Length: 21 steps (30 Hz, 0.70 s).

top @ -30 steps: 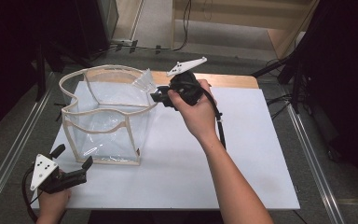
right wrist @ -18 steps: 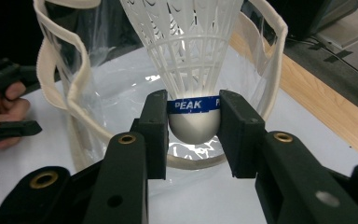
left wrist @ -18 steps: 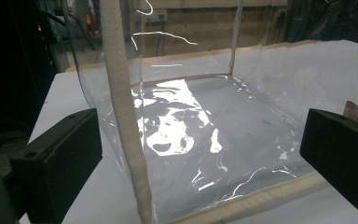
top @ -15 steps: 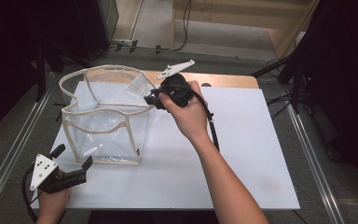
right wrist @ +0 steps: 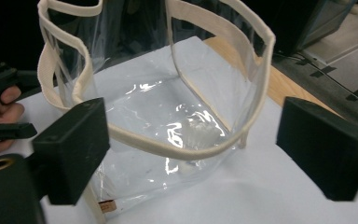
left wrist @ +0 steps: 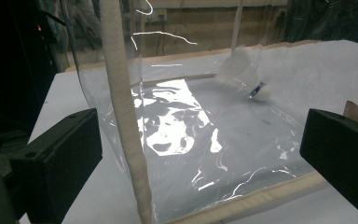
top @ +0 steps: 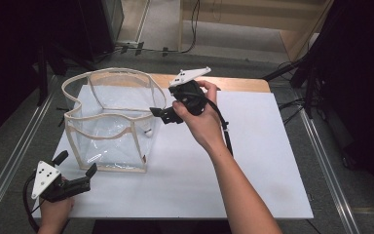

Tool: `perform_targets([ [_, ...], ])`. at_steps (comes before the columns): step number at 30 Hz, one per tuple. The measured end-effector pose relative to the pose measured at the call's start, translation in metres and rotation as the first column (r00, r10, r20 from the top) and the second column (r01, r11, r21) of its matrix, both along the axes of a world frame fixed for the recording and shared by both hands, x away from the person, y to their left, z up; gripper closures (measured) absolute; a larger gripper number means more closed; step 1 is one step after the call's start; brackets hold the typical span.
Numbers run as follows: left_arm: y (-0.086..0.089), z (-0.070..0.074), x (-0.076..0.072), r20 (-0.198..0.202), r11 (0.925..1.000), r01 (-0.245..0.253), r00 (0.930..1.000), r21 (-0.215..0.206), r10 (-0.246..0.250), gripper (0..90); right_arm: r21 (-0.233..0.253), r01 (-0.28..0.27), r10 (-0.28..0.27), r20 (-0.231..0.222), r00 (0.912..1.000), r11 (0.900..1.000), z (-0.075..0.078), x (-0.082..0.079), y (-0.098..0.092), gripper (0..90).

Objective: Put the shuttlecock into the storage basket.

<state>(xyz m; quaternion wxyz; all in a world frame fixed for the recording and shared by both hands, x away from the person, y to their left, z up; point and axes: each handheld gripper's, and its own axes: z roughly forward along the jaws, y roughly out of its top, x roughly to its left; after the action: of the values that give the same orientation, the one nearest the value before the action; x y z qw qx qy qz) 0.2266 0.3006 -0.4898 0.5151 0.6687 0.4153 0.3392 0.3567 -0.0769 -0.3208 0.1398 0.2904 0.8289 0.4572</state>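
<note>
A clear plastic bag (top: 109,119) with cream fabric trim stands open and upright on the left half of a white board (top: 253,161) that covers the table. Its rim curves in a wavy loop, and the far edge of a wooden tabletop (top: 233,83) shows beyond the board.

Your right gripper (top: 163,113) is held just above the bag's right rim, at the far middle of the board. Your right hand (top: 199,114) wraps its black body, and a grey plate sits on top. In the right gripper view its jaws are spread wide, one over the bag's near rim and one out over the board, with nothing between them. That view looks down into the bag, where a small pale object (right wrist: 198,128) lies on the bottom; it is too blurred to name.

Your left gripper (top: 75,170) rests at the near left corner of the board, just beside the bag's near left corner. Your left hand (top: 53,209) holds it from below. Its jaws are also spread wide and hold nothing. In the left gripper view they frame the bag's corner seam (left wrist: 126,116), and the same pale object (left wrist: 249,79) shows through the plastic.
</note>
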Motion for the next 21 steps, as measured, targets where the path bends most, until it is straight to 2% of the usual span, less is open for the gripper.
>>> perform_targets([
  [1, 0.000, 0.000, 0.000, 0.000, 1.0000, 0.000, 1.0000, 0.000, 0.000, 0.0, 0.003, 0.012, -0.012, 0.000, 0.9999, 1.000, 0.000, -0.001, -0.002, 0.2],
  [6, 0.000, 0.000, 0.000, 0.000, 1.0000, 0.000, 1.0000, 0.002, 0.000, 0.0, 0.029, 0.044, -0.045, 0.019, 0.9988, 0.999, -0.002, -0.006, -0.014, 0.0],
  [10, 0.000, 0.000, 0.000, 0.001, 1.0000, 0.002, 1.0000, 0.005, -0.002, 0.0, 0.018, 0.067, -0.067, 0.028, 0.9974, 0.998, -0.006, -0.010, -0.022, 0.0],
  [21, 0.000, 0.000, 0.000, 0.001, 1.0000, 0.001, 1.0000, 0.009, -0.001, 0.0, 0.013, 0.089, -0.089, 0.014, 0.9959, 0.996, -0.021, -0.020, -0.042, 0.0],
])
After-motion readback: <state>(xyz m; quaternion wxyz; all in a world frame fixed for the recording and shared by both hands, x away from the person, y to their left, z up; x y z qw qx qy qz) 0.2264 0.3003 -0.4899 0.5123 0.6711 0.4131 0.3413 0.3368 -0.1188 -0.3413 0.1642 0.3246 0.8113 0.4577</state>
